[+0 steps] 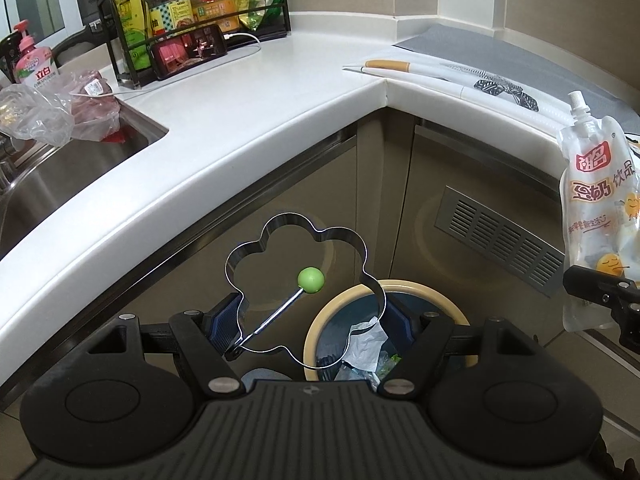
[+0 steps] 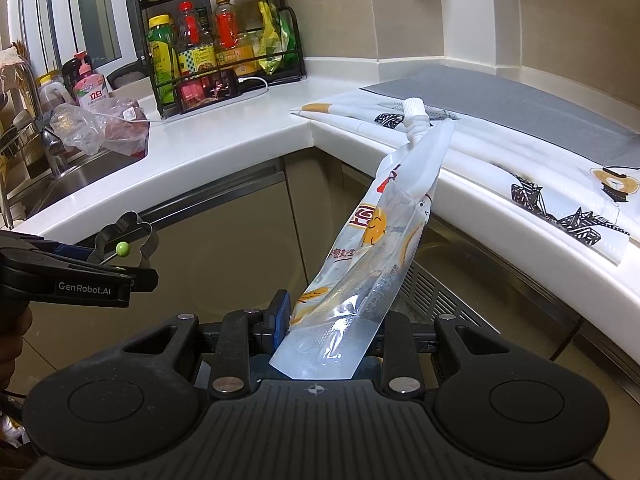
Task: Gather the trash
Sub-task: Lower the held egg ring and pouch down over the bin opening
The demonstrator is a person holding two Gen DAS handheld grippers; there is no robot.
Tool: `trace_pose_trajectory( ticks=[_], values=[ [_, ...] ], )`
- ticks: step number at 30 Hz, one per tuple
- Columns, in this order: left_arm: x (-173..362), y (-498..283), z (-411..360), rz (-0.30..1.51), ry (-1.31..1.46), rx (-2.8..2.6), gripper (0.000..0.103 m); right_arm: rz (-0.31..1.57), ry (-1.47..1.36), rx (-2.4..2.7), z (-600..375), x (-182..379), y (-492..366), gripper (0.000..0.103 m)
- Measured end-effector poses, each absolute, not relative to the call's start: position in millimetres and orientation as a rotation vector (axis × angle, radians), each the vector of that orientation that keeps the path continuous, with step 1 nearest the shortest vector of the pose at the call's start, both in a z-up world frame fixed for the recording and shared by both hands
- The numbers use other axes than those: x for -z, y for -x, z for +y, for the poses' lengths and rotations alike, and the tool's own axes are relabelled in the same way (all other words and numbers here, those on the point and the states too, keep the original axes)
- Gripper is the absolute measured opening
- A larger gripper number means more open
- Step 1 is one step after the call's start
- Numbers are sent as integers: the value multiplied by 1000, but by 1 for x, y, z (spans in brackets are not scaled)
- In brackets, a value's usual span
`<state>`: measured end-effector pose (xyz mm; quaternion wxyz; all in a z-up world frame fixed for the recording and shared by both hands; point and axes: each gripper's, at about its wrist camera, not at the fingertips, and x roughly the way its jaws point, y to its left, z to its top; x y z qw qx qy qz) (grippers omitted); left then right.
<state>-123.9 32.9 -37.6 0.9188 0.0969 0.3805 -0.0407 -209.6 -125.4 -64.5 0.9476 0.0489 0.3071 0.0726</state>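
My left gripper [image 1: 308, 320] is shut on a flower-shaped metal egg ring [image 1: 352, 240] with a green knob [image 1: 311, 280], held above a round trash bin [image 1: 436, 300] with a cream rim that holds crumpled wrappers [image 1: 366, 340]. My right gripper [image 2: 332, 320] is shut on the bottom of an empty clear soy-milk drink pouch [image 2: 384, 240] with a white spout, held upright in front of the counter corner. The pouch [image 1: 596, 216] and right gripper [image 1: 600, 292] also show at the right of the left wrist view. The left gripper [image 2: 136, 272] with the ring [image 2: 140, 228] shows at the left of the right wrist view.
A white L-shaped counter [image 1: 280, 92] runs ahead, with a sink [image 1: 80, 160] at the left holding plastic bags [image 1: 36, 116]. A black rack of bottles [image 1: 168, 12] and a phone [image 1: 188, 52] stand at the back. A printed mat [image 2: 520, 184] lies on the right counter.
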Motion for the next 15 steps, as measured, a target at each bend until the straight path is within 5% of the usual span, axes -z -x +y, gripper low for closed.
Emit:
trace_pose_trajectory(
  ticks=[15],
  values=[
    [49, 111, 30, 826, -205, 102, 79, 676, -88, -176, -120, 71, 199, 31]
  ],
)
